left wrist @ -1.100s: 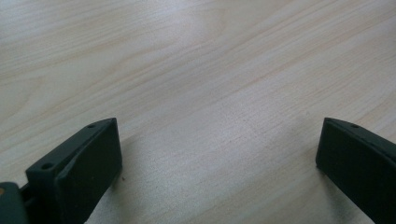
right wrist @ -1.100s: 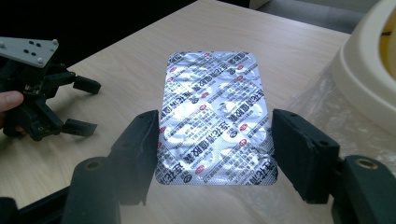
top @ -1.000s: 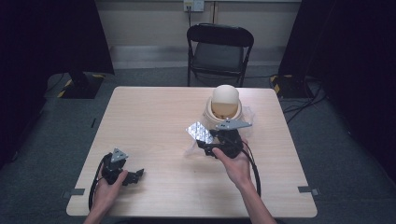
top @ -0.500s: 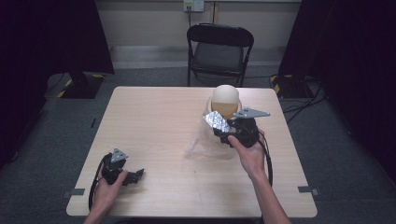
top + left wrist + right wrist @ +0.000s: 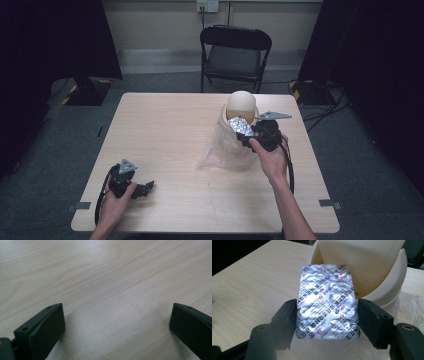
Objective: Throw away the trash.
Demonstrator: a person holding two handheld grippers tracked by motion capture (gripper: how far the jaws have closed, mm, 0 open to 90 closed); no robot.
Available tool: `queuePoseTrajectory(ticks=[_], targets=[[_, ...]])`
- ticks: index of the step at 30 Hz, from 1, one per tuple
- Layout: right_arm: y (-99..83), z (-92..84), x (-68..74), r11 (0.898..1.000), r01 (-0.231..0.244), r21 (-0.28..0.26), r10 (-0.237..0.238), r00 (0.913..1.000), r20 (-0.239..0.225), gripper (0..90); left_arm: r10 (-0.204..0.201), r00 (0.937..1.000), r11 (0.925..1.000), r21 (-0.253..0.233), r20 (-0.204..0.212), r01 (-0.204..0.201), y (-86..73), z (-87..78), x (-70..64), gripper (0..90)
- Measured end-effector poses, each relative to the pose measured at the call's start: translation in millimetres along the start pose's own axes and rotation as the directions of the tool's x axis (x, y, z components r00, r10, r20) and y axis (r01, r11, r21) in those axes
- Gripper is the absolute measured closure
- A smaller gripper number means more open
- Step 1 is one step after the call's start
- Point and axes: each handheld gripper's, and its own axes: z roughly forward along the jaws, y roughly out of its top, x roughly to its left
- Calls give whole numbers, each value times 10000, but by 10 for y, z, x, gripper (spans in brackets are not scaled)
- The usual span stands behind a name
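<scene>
foil blister pack (image 5: 327, 302), thin, light and slippery, sat pinched by its long edges in the right claw (image 5: 327, 320), just before the cream bin's (image 5: 372, 272) opening; too hard a squeeze would likely buckle it. left claw (image 5: 115, 327) rested spread over the table (image 5: 105, 277).

I'm looking down on a pale wooden table (image 5: 170, 130) standing on grey carpet. Toward its far right sits a cream bin with a domed swing lid (image 5: 242, 106), and a crumpled clear plastic bag (image 5: 225, 152) lies on the wood against the bin's near side. At the near left edge the left gripper (image 5: 146, 188) rests on the tabletop.
</scene>
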Motion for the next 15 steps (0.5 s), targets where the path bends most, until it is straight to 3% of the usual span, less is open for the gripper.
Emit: queuePoseTrajectory(ticks=[15], targets=[[110, 1, -35, 9999, -20, -136, 21, 10000, 65, 340, 4, 10000, 10000, 5, 3, -4, 0, 0, 1, 0]])
